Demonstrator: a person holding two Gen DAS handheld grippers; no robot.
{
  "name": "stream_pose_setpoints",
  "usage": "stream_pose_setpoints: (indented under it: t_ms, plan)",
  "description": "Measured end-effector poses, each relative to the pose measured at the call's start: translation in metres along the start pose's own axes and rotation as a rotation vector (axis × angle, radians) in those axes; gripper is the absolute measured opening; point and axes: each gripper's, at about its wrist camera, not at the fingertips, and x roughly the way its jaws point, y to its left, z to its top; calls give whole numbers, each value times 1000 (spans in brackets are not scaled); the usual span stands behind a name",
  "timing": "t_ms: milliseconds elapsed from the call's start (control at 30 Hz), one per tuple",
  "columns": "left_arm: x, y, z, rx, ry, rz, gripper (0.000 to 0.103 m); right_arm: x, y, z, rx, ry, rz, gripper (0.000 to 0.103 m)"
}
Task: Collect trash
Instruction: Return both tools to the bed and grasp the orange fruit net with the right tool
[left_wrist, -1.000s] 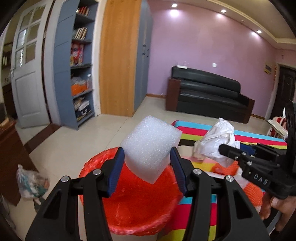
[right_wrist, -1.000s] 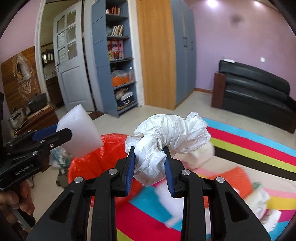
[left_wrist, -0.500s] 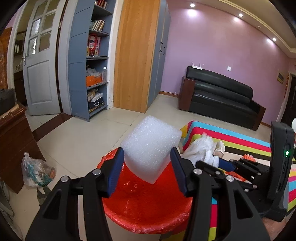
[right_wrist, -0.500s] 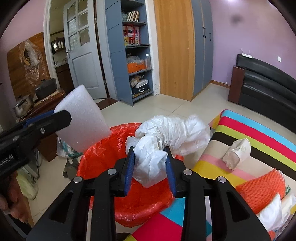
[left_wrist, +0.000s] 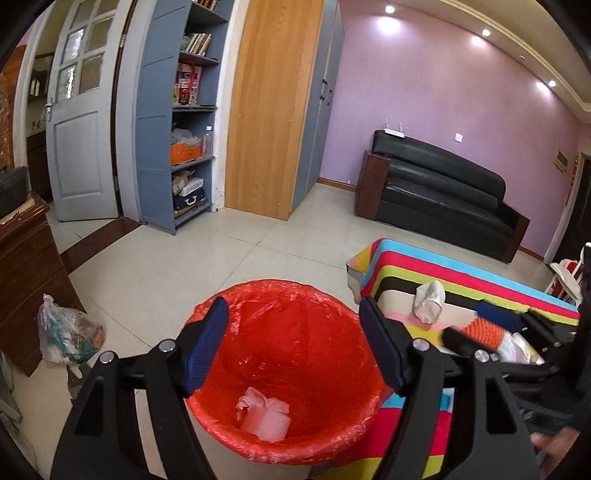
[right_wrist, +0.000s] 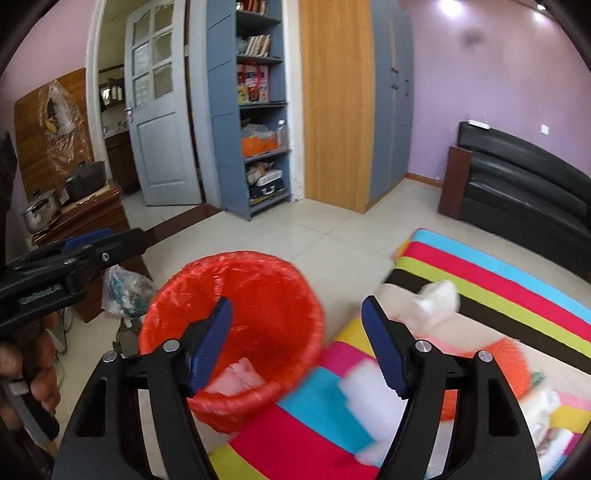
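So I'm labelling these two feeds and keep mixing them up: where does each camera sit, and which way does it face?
Left wrist: on the left gripper, looking down into the red-lined bin; its jaws are opening, empty; the right gripper enters at right.
Right wrist: on the right gripper, over the bin's edge and striped cloth; jaws opening, empty; the left hand shows at left.
Shared: bin, cloth, sofa, shelves.

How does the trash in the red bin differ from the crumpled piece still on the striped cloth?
The foam block lies at the bottom of the red bin, with a bag beside it; the crumpled wad still sits out on the striped cloth. The foam block is boxy and flat-faced; the crumpled wad is wrinkled and irregular. Both are pale, and neither is gripped.
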Motion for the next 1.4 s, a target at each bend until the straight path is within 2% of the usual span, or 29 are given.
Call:
stream_pose_setpoints:
  t_ms: [367,600,833,1133,1333,1400]
  plan:
    - [-2,-49,-13,93,-45,-92,71,-65,-82,-39,112,-16,-143,72]
    - [3,-92,-30,164,-46,-154,71,-90,-112,-80,169,3,-228,77]
    - [18,-126,-57,227,-5,-199,71,-89,-128,-111,214,64,-273,78]
    - [53,-169,-97,297,90,-264,71,-73,-134,-136,259,137,-268,78]
    - [75,-175,-109,298,140,-290,71,-63,-132,-145,259,169,-270,78]
    - [80,-174,-109,288,153,-295,77,-59,-133,-150,265,187,-263,78]
